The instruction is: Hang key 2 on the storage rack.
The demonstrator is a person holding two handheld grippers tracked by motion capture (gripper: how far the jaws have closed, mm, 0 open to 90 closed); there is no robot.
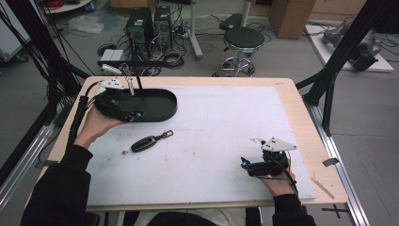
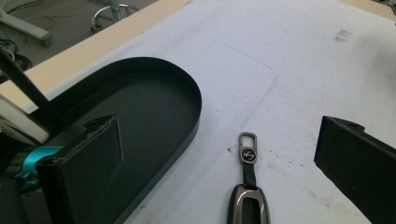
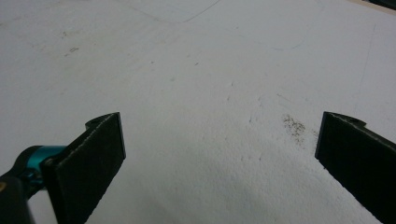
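A dark car key fob with a short strap and metal loop lies on the white mat, left of centre. Behind it stands a black oval tray, which looks empty. My left gripper hovers over the tray's left end, open, nothing between its jaws. In the left gripper view the key fob lies low in the middle between the wide-apart jaws, and the tray curves at the left. My right gripper rests near the front right of the mat, open, with bare mat between its jaws.
The white mat covers most of the wooden table. A small speck of debris lies near the fob. Beyond the table are computer towers, a round stool and cables on the floor.
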